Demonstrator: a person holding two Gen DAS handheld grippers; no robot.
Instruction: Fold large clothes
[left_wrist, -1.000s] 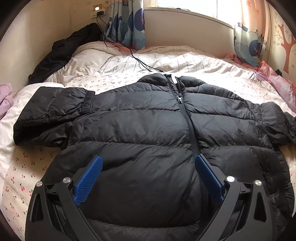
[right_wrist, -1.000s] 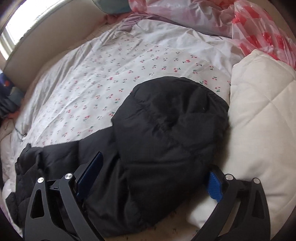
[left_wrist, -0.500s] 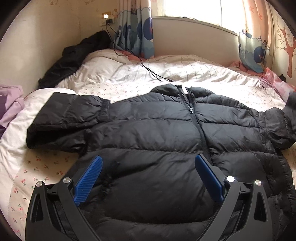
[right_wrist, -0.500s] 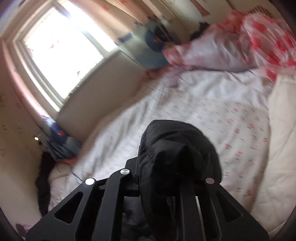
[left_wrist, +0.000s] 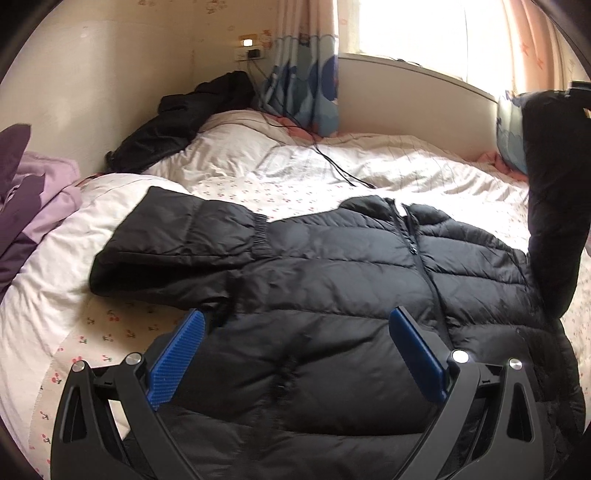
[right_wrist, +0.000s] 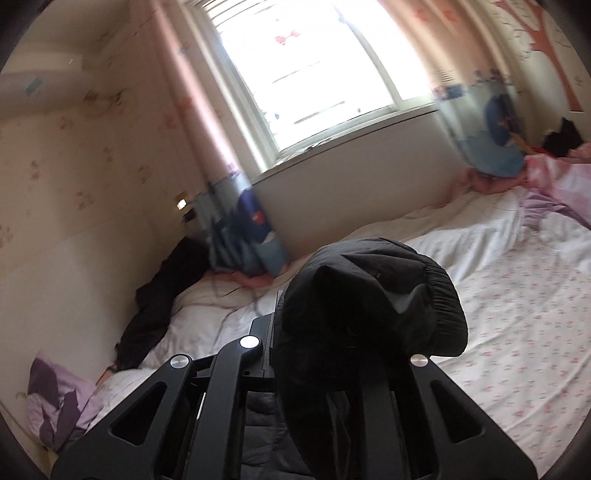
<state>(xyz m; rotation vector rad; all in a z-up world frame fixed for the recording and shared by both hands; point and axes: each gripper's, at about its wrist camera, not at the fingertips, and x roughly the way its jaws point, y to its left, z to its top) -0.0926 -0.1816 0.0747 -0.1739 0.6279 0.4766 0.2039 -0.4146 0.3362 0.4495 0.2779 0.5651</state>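
A black puffer jacket (left_wrist: 332, 280) lies front up on the bed, zipped, its left sleeve folded across the chest. My left gripper (left_wrist: 295, 354) is open above the jacket's lower front, holding nothing. My right gripper (right_wrist: 332, 373) is shut on the jacket's right sleeve (right_wrist: 373, 306), lifted high off the bed. The raised sleeve (left_wrist: 554, 206) hangs at the right in the left wrist view. The right gripper's fingertips are hidden by the sleeve cuff.
The bed has a cherry-print white quilt (left_wrist: 280, 184). Another black garment (left_wrist: 177, 125) lies at the far left corner by the wall. Purple clothes (left_wrist: 29, 206) sit at the left edge. A black cable (left_wrist: 332, 162) runs across the bedding. Curtains (left_wrist: 306, 88) and a window are behind.
My right gripper has shut on the right sleeve and lifted it up off the bed. My left gripper has drawn back slightly, still open.
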